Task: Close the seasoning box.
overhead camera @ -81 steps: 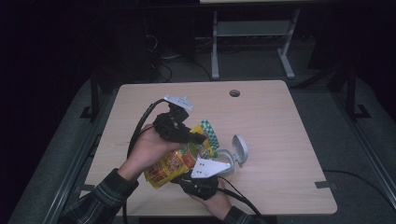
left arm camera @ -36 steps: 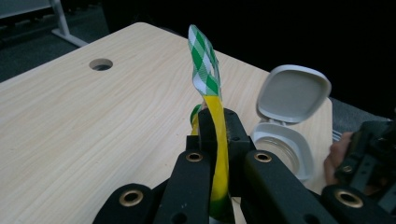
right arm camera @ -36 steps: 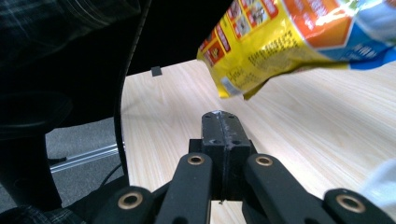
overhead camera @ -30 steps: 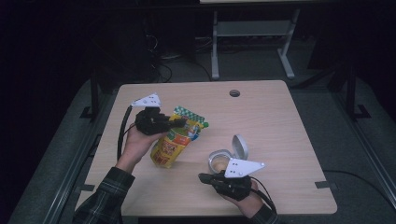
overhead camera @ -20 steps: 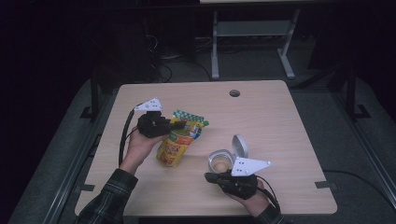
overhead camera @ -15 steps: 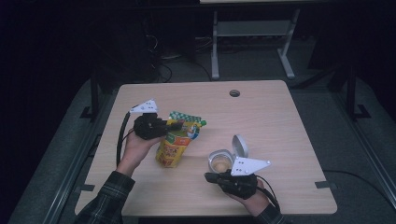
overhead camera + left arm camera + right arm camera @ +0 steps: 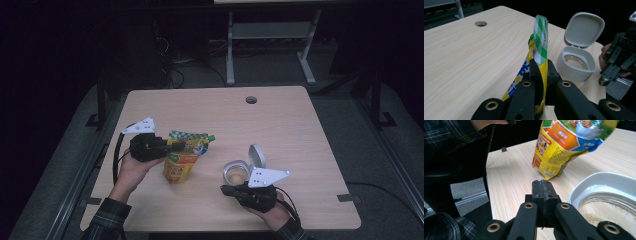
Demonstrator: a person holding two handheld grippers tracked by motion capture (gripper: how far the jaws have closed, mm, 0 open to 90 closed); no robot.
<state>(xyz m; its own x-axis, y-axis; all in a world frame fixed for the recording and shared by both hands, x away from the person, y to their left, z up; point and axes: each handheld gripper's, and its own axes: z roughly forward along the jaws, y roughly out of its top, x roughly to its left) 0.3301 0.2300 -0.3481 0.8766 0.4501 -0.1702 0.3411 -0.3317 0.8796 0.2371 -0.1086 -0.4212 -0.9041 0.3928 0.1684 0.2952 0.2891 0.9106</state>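
A yellow snack bag with a green checked top stands tilted on the wooden table, left of centre. My left gripper is shut on its top edge; in the left gripper view the bag's sealed strip rises between the jaws of the left gripper. To the right stands a white-rimmed glass jar with its hinged lid flipped up and pale grains inside. My right gripper is shut on nothing just in front of the jar. The bag hangs ahead of the right gripper.
A round cable hole sits near the table's far edge. A metal-framed stand is on the floor behind the table. Cables trail from both grippers toward the person. The far and right parts of the tabletop are bare wood.
My left hand carried the bag away from the jar, leftward and lower, and the bag now stands more upright. The right gripper stayed put beside the jar.
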